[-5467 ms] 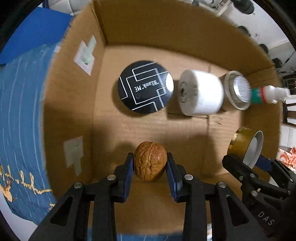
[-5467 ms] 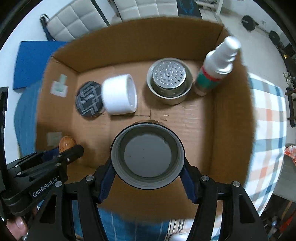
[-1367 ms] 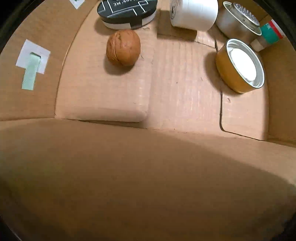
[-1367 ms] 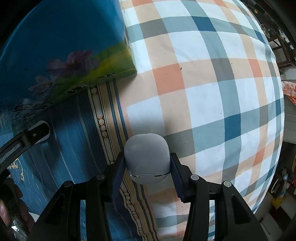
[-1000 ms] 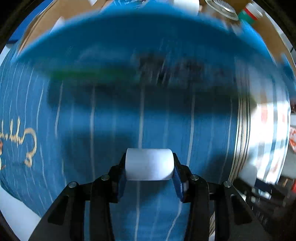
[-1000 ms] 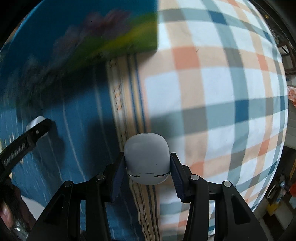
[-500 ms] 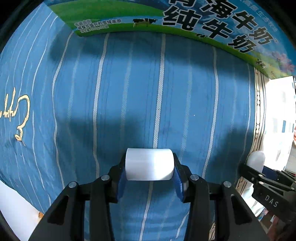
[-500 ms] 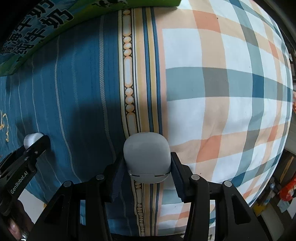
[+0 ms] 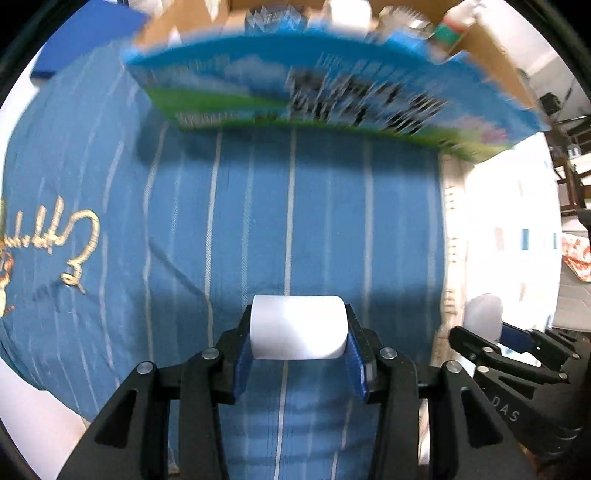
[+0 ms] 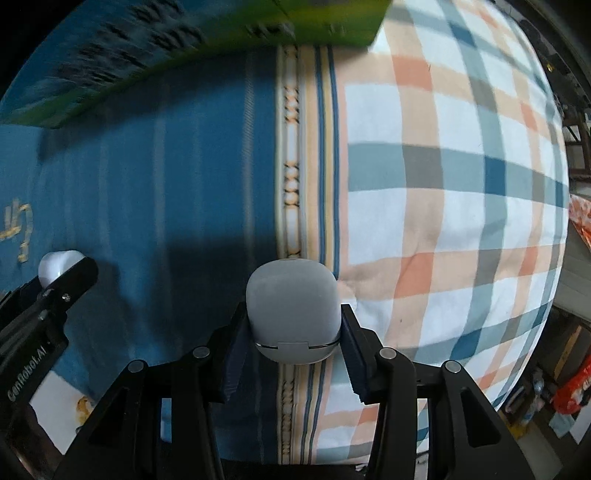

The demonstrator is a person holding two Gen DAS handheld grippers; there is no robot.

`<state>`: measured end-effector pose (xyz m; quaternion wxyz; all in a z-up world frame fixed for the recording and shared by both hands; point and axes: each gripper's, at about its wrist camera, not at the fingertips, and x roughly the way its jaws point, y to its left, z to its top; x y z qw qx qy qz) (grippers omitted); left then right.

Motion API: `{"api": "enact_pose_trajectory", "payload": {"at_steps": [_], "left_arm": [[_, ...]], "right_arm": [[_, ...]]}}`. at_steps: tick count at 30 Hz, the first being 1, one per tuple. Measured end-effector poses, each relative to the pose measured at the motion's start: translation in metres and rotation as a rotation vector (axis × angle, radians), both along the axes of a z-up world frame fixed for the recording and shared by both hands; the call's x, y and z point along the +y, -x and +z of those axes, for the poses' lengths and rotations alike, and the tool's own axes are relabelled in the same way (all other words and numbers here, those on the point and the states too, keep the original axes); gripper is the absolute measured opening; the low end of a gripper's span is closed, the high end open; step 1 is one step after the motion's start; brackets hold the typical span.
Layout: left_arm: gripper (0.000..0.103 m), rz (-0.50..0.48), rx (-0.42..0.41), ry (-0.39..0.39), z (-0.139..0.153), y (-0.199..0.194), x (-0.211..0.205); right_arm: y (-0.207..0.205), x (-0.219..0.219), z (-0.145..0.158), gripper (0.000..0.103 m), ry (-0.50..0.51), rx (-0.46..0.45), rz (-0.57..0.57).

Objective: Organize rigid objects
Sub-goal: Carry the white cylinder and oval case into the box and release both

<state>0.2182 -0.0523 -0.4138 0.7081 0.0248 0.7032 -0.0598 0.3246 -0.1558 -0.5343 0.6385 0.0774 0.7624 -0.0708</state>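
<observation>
My left gripper (image 9: 299, 332) is shut on a white cylinder (image 9: 298, 326), held sideways above the blue striped cloth (image 9: 221, 229). My right gripper (image 10: 291, 328) is shut on a grey rounded case (image 10: 291, 308) above the seam between the blue cloth and the plaid cloth (image 10: 461, 206). The right gripper with the case shows at the right edge of the left wrist view (image 9: 484, 321). The left gripper with the cylinder shows at the left edge of the right wrist view (image 10: 61, 267). The cardboard box (image 9: 332, 85) with its blue and green printed side stands ahead, blurred.
Several items stand inside the box, among them a bottle with a green and red band (image 9: 452, 31), all blurred. The box side also fills the top left of the right wrist view (image 10: 147, 48). Room clutter lies beyond the bed's right edge (image 10: 569, 398).
Both grippers have lifted and tilted up, so the box now sits lower and farther in view and its open top shows. Each gripper still holds its object.
</observation>
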Motion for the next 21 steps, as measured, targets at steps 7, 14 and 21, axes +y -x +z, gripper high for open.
{"api": "enact_pose_trajectory", "payload": {"at_steps": [7, 14, 21], "left_arm": [[0.04, -0.044, -0.13, 0.059, 0.082, 0.018, -0.01], [0.04, -0.052, -0.236, 0.092, 0.142, 0.024, 0.0], [0.04, -0.046, -0.306, 0.124, 0.178, 0.018, 0.009]], "right_arm": [[0.007, 0.008, 0.083, 0.049, -0.033, -0.152, 0.051], [0.027, 0.016, 0.148, 0.049, -0.037, -0.278, 0.063], [0.025, 0.027, 0.178, 0.049, -0.06, -0.355, 0.066]]}}
